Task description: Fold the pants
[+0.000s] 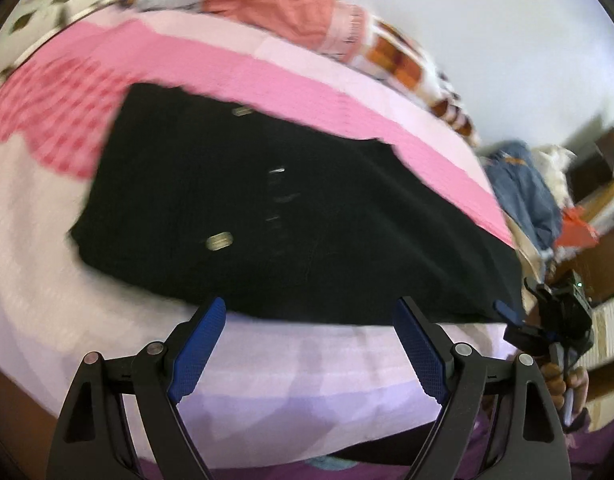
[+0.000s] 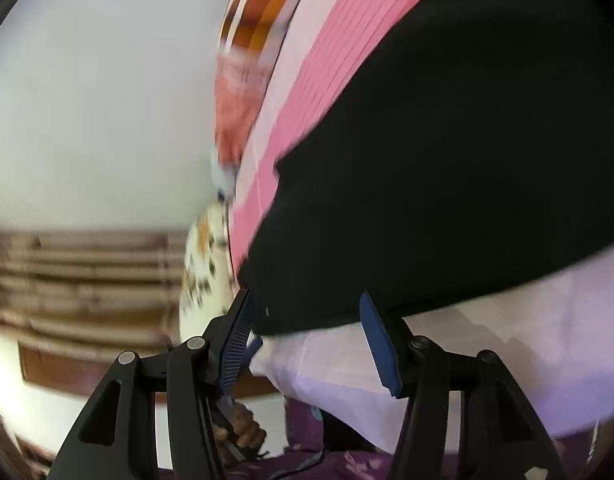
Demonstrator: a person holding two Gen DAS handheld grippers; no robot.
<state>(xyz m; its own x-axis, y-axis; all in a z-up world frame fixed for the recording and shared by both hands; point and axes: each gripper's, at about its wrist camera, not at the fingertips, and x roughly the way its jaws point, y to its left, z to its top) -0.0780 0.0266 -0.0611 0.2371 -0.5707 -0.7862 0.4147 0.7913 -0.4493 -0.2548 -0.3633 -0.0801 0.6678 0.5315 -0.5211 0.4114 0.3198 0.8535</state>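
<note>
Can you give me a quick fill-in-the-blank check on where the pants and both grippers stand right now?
1. The pants lying on the bed are ____ in colour.
2. The blanket under them carries a broad ____ stripe.
3. The left gripper stands ____, with nothing between its fingers.
4. The pads of the right gripper are ____ in colour.

Missing words: black; pink; open; blue

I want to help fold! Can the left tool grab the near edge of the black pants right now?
Probably yes. The left tool is open, and the black pants lie flat on the bed just ahead, with nothing between.
</note>
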